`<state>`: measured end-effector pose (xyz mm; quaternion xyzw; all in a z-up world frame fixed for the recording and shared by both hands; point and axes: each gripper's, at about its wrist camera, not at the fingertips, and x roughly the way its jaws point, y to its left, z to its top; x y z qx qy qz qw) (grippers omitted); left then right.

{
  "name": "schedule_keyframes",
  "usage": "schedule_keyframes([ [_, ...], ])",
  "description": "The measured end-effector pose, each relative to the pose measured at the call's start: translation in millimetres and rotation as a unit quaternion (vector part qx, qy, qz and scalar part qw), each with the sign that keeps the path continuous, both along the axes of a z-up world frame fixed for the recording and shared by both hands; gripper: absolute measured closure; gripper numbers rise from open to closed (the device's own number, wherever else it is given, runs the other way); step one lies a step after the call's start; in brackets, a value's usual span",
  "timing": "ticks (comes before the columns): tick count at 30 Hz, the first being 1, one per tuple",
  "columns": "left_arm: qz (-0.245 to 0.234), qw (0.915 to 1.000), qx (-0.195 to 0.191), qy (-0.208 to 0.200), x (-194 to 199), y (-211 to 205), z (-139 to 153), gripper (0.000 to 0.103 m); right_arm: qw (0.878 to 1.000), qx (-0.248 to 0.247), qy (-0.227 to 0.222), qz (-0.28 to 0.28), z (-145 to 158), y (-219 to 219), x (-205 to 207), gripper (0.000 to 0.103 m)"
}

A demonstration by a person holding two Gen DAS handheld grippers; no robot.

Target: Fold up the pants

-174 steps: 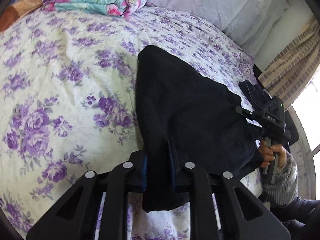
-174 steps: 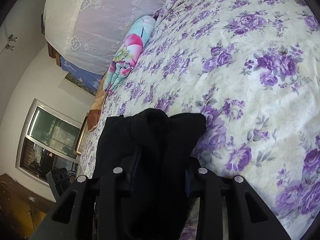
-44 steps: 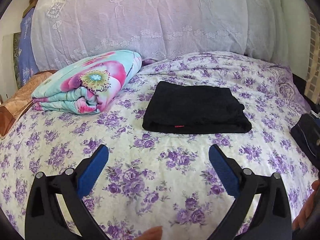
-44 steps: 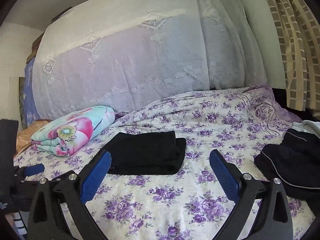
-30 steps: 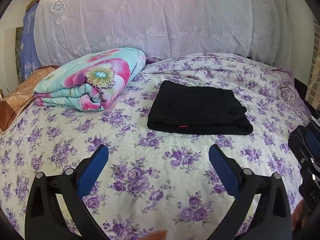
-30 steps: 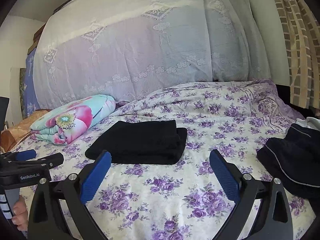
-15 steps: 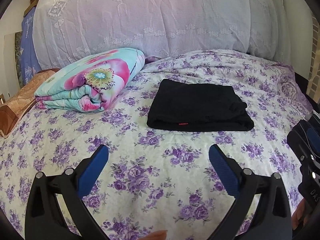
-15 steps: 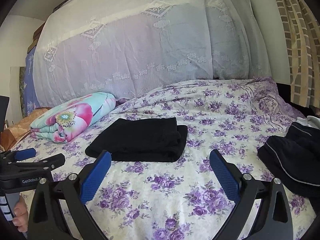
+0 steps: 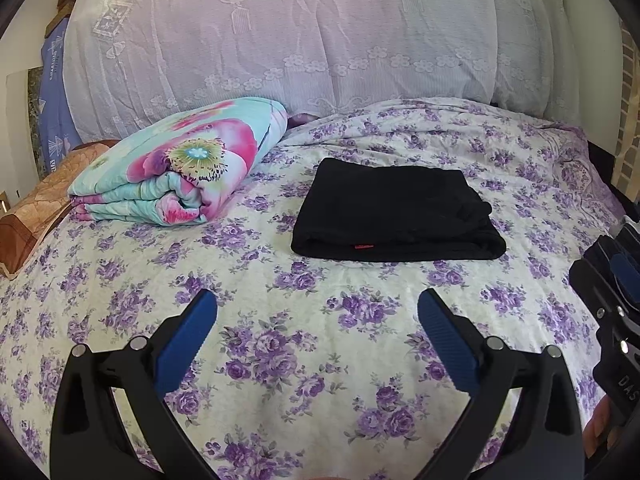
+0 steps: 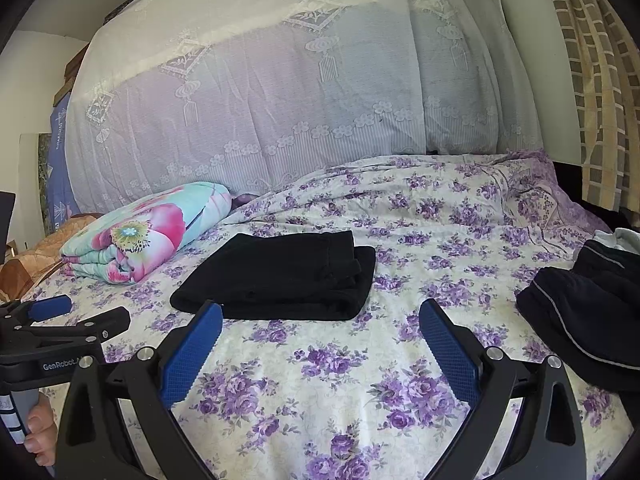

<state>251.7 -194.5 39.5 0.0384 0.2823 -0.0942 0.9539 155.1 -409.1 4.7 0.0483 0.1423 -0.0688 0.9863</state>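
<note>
The black pants [image 9: 394, 216] lie folded in a compact rectangle on the flower-print bed [image 9: 320, 344], toward the far middle of the cover, just right of the rolled quilt [image 9: 180, 164] and apart from it. The fold appears complete; a small red tag shows on the near edge.

The left gripper [image 9: 318, 320] hovers over bare cover on the near side of the pants, its jaws spread wide and holding nothing. The right gripper [image 10: 320, 332] is likewise spread wide and empty; its left pad overlaps the near edge of the pants in the right wrist view, but contact cannot be confirmed.

A second dark garment [image 10: 584, 308] lies in a loose heap at the right side of the bed, well apart from the folded pants.

Risks from this state:
- A low sweep of either gripper across the stack could catch the top layer and open the fold.
- At the right end the layers sit uneven, with one corner protruding; a pull there is likely to shift the layers.
- Reaching for the dark garment may drag the cover and disturb the stack.
</note>
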Motion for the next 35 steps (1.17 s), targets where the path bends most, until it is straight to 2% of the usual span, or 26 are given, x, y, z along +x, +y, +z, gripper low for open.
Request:
schedule_keyframes([
  [35, -0.014, 0.9999, 0.002, 0.01, -2.9, -5.7, -2.0, 0.005, 1.0, 0.0, 0.0, -0.001, 0.8, 1.3, -0.7, 0.004],
])
